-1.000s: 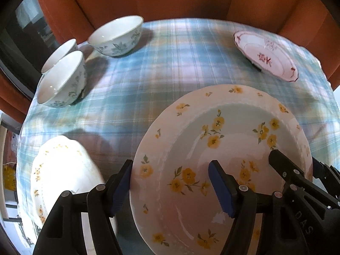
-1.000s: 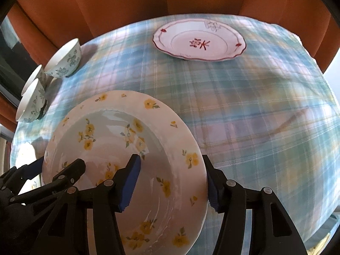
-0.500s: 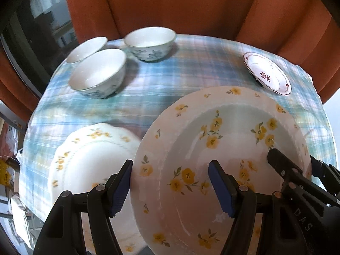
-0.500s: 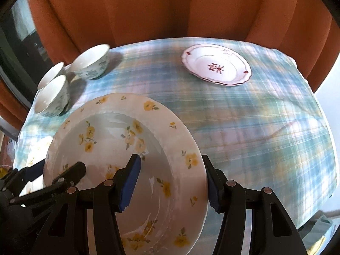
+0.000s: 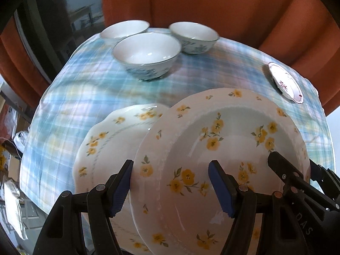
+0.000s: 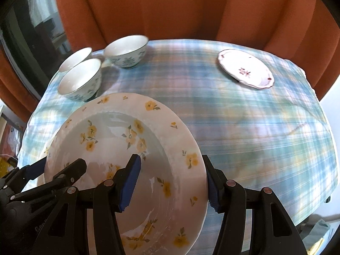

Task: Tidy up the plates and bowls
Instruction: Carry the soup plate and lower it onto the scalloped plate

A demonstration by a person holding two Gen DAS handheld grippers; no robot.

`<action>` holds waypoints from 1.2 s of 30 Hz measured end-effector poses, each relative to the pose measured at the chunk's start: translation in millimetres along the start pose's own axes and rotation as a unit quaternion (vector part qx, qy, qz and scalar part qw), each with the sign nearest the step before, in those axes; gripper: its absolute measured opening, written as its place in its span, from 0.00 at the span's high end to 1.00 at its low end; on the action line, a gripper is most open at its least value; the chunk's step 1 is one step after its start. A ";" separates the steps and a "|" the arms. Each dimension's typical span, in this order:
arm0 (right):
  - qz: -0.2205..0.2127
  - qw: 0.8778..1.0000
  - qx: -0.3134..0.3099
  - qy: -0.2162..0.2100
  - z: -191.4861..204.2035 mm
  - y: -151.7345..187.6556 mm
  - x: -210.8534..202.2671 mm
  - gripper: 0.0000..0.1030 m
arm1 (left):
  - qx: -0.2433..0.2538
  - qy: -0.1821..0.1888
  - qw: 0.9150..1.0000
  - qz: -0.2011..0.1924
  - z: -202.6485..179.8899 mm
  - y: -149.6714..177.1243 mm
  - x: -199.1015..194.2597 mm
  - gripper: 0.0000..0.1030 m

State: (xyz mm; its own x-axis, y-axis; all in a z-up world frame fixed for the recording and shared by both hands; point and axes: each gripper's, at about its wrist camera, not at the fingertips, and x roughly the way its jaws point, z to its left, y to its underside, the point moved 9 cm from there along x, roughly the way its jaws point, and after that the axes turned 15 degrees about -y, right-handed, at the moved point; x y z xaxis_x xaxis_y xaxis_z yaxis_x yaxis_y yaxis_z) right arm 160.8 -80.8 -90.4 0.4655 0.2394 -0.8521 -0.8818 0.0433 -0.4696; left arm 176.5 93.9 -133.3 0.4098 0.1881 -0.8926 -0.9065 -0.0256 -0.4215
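I carry a deep white plate with yellow flowers (image 5: 223, 144) above the table, tilted, held from both sides. My left gripper (image 5: 171, 167) is shut on its left rim, one pad outside and one inside the well. On the opposite rim (image 6: 191, 148) my right gripper (image 6: 171, 161) is shut the same way. A scalloped plate with yellow flowers (image 5: 110, 140) lies on the cloth, partly hidden behind the held plate's left edge. Three white bowls with blue flowers (image 5: 146, 53) (image 5: 125, 28) (image 5: 193, 36) stand together at the far left.
A small white plate with a red rim and red motif (image 6: 244, 68) lies at the far right. The blue plaid tablecloth (image 6: 255, 127) falls over the table's edges. Orange curtains (image 6: 170, 10) hang close behind, and a dark window (image 5: 53, 31) is at the left.
Both grippers have carried the plate leftwards across the table. The scalloped plate now lies just behind its left edge, and the bowls have come towards the middle of the views.
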 end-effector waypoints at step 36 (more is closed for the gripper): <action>0.097 0.995 -0.033 0.009 52.7 16.0 68.6 0.43 | 0.011 -0.046 0.999 0.023 43.8 11.0 53.5 0.25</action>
State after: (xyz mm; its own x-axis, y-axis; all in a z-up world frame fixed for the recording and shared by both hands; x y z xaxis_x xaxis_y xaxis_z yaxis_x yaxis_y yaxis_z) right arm 174.6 -12.6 -144.2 0.2891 0.2197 -0.9317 -0.9486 -0.0651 -0.3097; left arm 184.0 146.7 -178.6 0.3565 0.2773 -0.8922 -0.9268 -0.0154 -0.3752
